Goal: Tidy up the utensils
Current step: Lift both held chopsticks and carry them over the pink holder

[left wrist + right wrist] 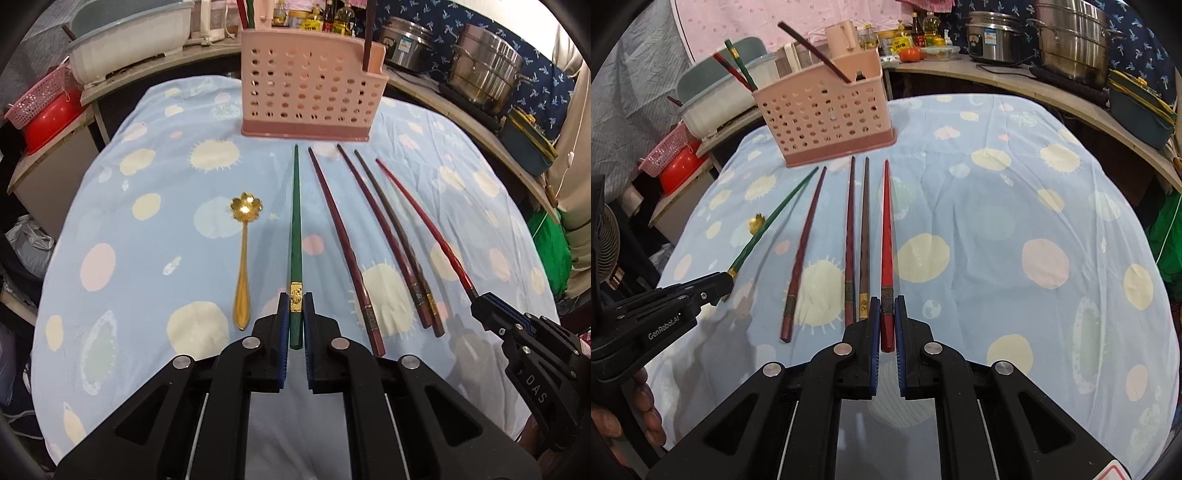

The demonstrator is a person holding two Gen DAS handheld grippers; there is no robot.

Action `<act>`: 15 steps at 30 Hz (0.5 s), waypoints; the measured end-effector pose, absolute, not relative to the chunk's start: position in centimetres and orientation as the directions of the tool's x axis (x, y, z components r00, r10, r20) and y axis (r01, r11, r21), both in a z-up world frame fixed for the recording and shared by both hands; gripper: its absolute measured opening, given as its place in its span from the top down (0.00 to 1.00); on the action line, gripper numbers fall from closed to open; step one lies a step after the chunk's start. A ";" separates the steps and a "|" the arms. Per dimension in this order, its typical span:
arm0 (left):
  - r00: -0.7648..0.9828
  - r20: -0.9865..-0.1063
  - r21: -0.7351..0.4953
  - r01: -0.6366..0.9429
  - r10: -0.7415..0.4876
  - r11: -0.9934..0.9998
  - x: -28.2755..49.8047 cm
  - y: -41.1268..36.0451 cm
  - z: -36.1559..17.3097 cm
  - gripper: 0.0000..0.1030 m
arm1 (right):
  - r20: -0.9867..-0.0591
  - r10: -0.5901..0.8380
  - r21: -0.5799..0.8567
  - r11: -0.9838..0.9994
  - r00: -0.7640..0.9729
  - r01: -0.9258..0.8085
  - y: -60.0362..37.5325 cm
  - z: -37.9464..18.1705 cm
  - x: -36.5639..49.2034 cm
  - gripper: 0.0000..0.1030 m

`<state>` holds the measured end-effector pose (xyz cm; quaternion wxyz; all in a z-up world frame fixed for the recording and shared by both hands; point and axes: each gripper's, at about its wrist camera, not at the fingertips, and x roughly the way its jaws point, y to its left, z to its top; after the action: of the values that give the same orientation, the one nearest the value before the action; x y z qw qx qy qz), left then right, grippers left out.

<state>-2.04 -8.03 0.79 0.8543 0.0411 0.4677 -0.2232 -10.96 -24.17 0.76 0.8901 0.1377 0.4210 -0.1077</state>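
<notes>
My left gripper [296, 301] is shut on the thick end of a green chopstick [295, 229], which also shows in the right wrist view [768, 225] held above the cloth. My right gripper [887, 304] is shut on the thick end of a red chopstick [886, 229], seen in the left wrist view [424, 221] too. Three dark red-brown chopsticks [343, 236] [376, 221] [391, 225] lie between them on the cloth. A gold flower-bowl spoon [243, 254] lies left of the green chopstick. The pink perforated utensil holder [310, 85] stands at the far side and holds several chopsticks.
The table has a blue spotted cloth [147, 258]. Behind it are a pale basin [129, 40], a pink basket and red bowl [48, 110], steel pots [484, 70] and bottles on a shelf.
</notes>
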 end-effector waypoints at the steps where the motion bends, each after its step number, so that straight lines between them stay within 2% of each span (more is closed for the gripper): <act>1: 0.470 -0.812 -0.141 0.416 -0.345 0.898 -2.1 -7.8 1.3 0.93 | -0.773 -0.077 0.158 0.938 0.630 0.308 -24.2 1.2 -11.1 0.93; 15: 0.576 -0.721 -0.147 0.414 -0.384 0.898 -1.7 -6.2 8.2 0.93 | -0.691 -0.076 0.207 0.932 0.719 0.297 -25.0 7.7 -11.0 0.93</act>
<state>-1.66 -6.16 8.23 0.8875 0.0189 0.4017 -0.2248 -10.99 -24.97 7.66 0.9143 0.1536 0.3606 -0.1019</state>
